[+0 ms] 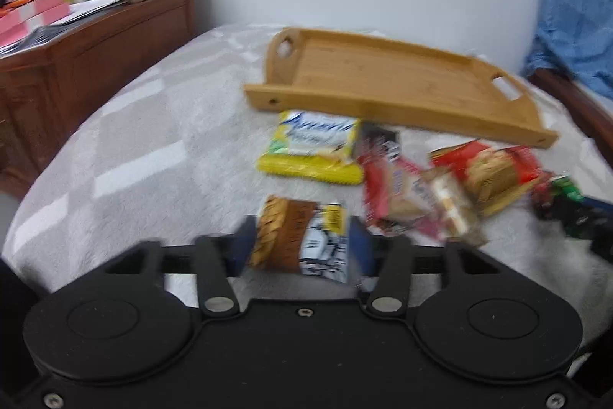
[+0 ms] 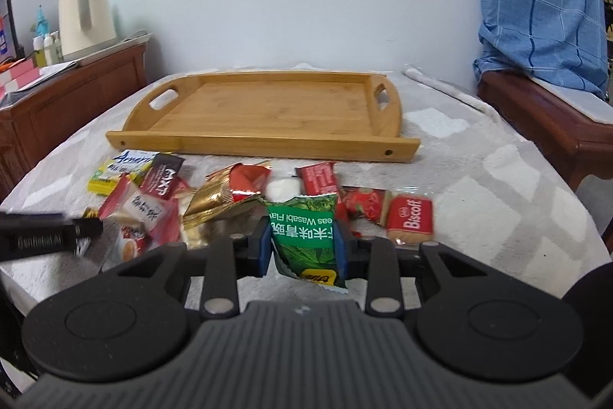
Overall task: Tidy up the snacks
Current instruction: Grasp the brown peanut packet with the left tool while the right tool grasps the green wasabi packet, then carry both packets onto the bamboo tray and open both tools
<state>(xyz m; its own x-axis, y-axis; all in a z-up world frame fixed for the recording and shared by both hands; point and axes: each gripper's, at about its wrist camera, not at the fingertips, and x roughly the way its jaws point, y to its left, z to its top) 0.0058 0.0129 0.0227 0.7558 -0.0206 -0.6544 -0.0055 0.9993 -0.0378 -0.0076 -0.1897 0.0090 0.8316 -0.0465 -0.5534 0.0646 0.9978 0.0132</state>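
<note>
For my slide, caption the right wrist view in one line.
Right gripper clamps a green wasabi pea packet above scattered snacks, the empty wooden tray waiting behind.

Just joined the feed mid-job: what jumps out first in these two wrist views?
The empty wooden tray lies at the far side of the grey blanket, with a jumble of snack packets strewn just in front of it. Each gripper has a packet between its jaws: the right gripper is shut on a green wasabi pea packet, and the left gripper has a brown and white packet.
</note>
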